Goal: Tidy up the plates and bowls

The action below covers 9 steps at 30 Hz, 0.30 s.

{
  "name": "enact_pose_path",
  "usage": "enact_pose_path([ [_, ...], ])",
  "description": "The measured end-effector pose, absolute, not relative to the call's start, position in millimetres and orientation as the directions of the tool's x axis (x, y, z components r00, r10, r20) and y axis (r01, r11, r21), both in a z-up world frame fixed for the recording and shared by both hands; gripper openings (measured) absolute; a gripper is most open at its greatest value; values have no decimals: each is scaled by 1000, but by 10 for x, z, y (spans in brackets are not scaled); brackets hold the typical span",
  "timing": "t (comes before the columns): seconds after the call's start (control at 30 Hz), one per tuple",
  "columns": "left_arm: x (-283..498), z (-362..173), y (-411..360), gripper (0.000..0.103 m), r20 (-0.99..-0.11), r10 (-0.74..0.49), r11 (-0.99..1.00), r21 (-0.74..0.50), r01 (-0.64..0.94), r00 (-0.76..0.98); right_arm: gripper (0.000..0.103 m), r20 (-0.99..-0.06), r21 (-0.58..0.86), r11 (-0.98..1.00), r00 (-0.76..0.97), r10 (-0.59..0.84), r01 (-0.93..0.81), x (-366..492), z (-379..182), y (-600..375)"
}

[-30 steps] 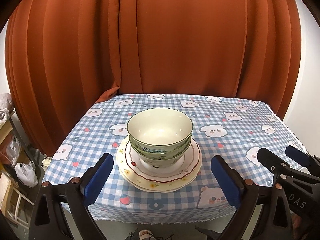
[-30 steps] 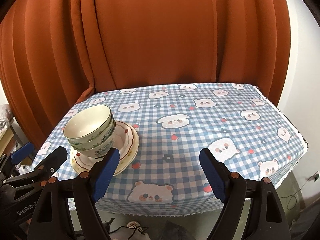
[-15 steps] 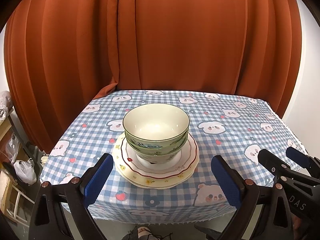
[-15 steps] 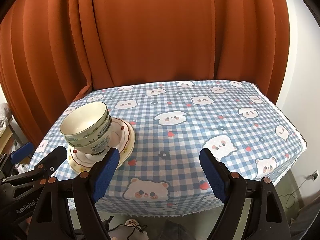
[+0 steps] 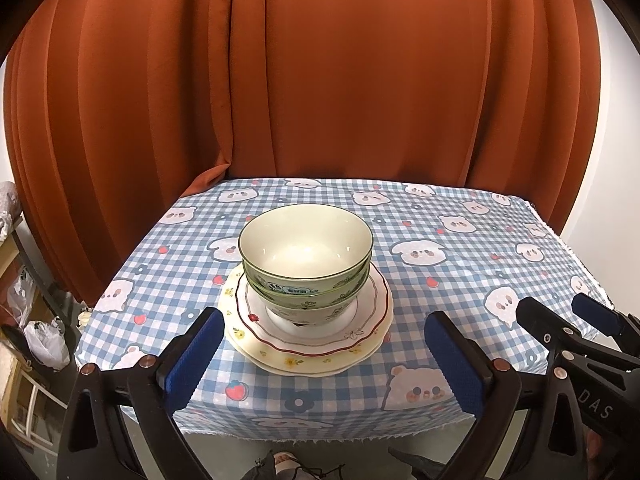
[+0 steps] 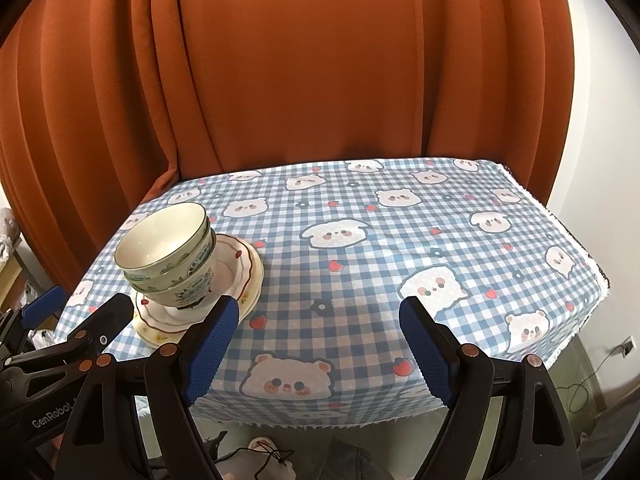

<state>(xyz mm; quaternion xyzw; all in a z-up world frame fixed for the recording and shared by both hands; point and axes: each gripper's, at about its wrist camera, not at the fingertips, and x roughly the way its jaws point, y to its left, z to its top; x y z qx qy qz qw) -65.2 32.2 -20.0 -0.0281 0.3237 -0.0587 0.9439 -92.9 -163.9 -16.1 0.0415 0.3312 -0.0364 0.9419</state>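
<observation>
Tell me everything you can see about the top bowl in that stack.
The top bowl is glossy, ceramic by the look of it, cream inside with a thin dark green rim and a pale green outside bearing a dark printed band. It sits upright and empty, nested in a second bowl on stacked plates, on the left part of the checked tablecloth. Nothing else touches it.

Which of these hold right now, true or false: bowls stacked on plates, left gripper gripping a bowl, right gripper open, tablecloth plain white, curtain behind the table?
1. The bowls sit nested on the plates. True.
2. The left gripper grips a bowl. False: it is open and short of the stack.
3. The right gripper is open and empty. True.
4. The tablecloth is plain white. False: blue check with bears.
5. An orange curtain hangs behind the table. True.
</observation>
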Motion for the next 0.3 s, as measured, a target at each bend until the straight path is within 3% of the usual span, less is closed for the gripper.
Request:
enact_pose_path([
  [0.3,-646,-203,327,103,-607,-136,991,-93,99,783,85,-628,56,994,777,-42,98,-930,-165,-1635],
])
